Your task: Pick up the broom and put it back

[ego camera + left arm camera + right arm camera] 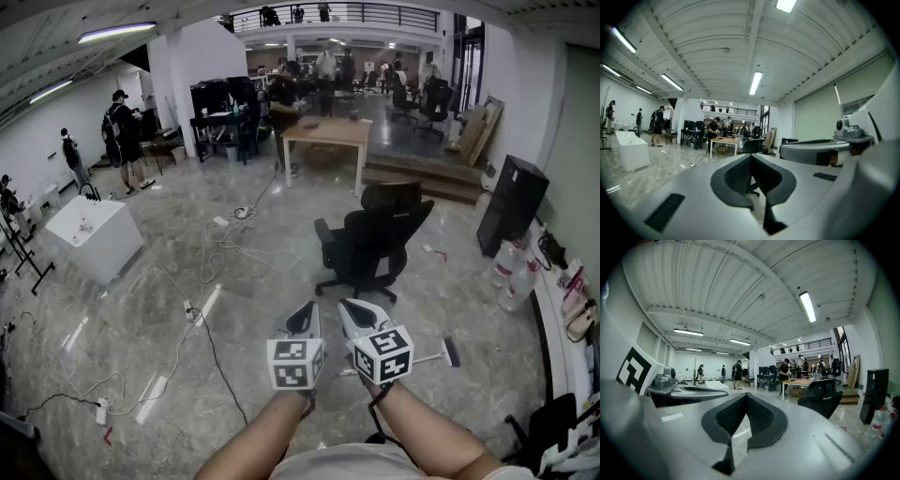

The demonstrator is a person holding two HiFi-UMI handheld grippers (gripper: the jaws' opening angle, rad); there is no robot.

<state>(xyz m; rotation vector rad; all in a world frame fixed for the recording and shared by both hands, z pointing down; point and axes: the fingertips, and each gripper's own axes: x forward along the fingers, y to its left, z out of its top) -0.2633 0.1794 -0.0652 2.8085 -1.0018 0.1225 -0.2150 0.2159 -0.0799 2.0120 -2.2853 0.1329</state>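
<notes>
A wide hall with a polished stone floor (281,234) spreads ahead. Loose cables (220,246) trail across its middle, a white box (94,236) stands toward its left side, and a black office chair (375,246) stands near its centre. People are at work far back, by a wooden desk (328,131). The broom (436,357) seems to be the pale stick with a small dark head lying flat on the floor toward its near right side, though it is small and partly hidden behind the marker cube, so I would not swear to its shape. It lies low beside the right tongs (350,309) in the head view and is apart from both grippers. The left tongs (307,311) are held close alongside, both pointing roughly level over the floor. In the left gripper view the left tongs (749,161) are pressed together at the tips with nothing between them, and the right gripper view shows the right tongs (746,399) likewise closed and empty. The task looks barely begun, at the approach before any pick-up. The next move likely calls for turning toward the stick, dipping the right tongs down to it, spreading the jaws, and closing them across the handle rather than the head.
</notes>
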